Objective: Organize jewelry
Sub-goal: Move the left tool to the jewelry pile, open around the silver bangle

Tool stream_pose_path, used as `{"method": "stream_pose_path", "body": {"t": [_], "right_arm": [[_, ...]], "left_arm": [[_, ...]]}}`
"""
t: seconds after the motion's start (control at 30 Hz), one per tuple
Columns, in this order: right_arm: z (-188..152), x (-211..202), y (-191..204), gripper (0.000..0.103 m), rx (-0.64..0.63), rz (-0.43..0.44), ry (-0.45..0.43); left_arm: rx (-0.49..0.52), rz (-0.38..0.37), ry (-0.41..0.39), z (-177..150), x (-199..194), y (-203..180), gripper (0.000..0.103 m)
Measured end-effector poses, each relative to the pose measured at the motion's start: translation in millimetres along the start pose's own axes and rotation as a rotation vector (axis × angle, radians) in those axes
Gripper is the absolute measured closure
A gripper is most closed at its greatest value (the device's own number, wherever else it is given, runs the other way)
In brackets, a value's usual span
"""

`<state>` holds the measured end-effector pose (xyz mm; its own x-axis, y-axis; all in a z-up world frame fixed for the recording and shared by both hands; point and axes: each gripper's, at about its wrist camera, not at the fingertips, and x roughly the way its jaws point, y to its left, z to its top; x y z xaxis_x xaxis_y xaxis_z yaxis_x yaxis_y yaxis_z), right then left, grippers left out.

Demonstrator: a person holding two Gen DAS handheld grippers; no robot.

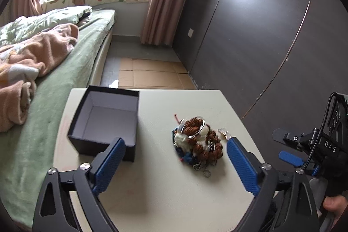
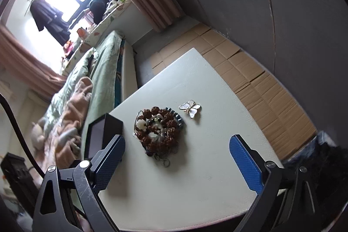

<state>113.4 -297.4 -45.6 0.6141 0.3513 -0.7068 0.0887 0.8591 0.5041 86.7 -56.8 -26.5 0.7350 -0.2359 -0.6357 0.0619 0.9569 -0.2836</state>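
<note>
Both grippers hang above the near edge of the pale tabletop (image 1: 165,177), each with its blue-padded jaws spread wide and nothing between them. The left gripper (image 1: 176,158) is held fairly level, pointing across the tabletop toward the far wall, its left finger (image 1: 108,164) in front of the near corner of the black box (image 1: 104,121) and its right finger just beside the heap of jewelry (image 1: 196,140). The box stands open on the left part of the tabletop, next to the bed (image 1: 54,84), its pale inside bare as far as I can see. The jewelry lies in a tangled pile to the right of the box and apart from it: brown knobbly beads, a silver bangle (image 1: 195,128) resting on top, dark blue beads, some white pieces and a bit of chain trailing toward the near edge. The right gripper (image 2: 177,154) is rolled to one side, so the room leans in its view; it points over the same pile (image 2: 159,129), which sits between and beyond its fingers without touching them. Just past the pile, on its right, a white butterfly brooch (image 2: 190,109) lies by itself on the tabletop. From the left wrist view the right gripper's black body (image 1: 315,145) shows at the right edge, with the person's hand (image 1: 335,206) wrapped around its handle below. Flattened cardboard (image 1: 152,75) covers the floor beyond the tabletop.
</note>
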Motion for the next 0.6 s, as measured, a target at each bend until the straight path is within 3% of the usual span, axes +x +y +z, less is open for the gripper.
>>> {"method": "stream_pose_path", "body": {"t": [0.07,0.13,0.3,0.47,0.6], "right_arm": [[3,5,-4,0.006,0.034,0.005,0.004],[7,12,-9,0.016,0.071,0.013,0.016],[12,33,-24,0.026,0.179,0.061,0.064],[18,50,-31,0.027,0.246,0.082,0.085],[22,67,-34,0.03,0.285,0.075,0.101]], "left_arm": [[0.01,-0.001,0.003,4,7,-4,0.017],[-0.004,-0.003,0.002,7,14,-4,0.023],[0.034,-0.003,0.024,8,32,-13,0.036],[0.102,0.001,0.051,4,56,-24,0.042],[0.155,0.001,0.07,2,73,-32,0.057]]}}
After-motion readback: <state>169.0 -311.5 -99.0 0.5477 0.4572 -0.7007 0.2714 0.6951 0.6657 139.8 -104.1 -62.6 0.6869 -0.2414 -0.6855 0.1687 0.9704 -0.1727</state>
